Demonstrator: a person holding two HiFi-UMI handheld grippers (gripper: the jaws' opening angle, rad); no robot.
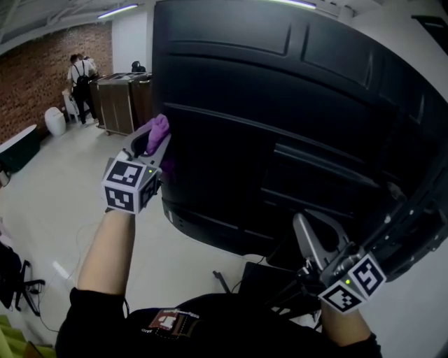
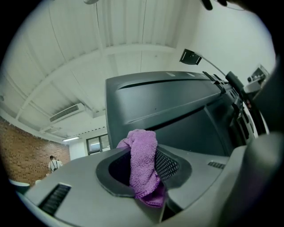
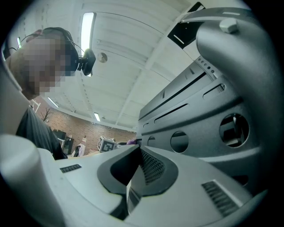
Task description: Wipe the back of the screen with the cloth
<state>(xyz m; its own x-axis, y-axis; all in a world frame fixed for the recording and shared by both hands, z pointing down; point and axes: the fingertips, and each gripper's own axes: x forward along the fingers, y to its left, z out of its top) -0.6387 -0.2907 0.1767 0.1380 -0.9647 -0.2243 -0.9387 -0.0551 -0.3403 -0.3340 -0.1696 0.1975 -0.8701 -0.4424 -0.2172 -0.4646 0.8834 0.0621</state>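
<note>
The ribbed black back of the screen point(image 1: 294, 119) fills a room with a pale floor point(image 1: 63, 203) and a brick wall point(image 1: 35, 77), where a person point(image 1: 80, 78) stands by a cabinet point(image 1: 119, 101). The left gripper point(image 1: 155, 138) pinches the purple cloth point(image 1: 159, 126) at the screen's left edge. The right gripper point(image 1: 302, 225), jaws together on nothing, sits low beside the stand.

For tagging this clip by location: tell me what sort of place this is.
Probably an open office or lab hall: a brick wall, ceiling strip lights, a pale bare floor, and a big black screen seen from behind.
</note>
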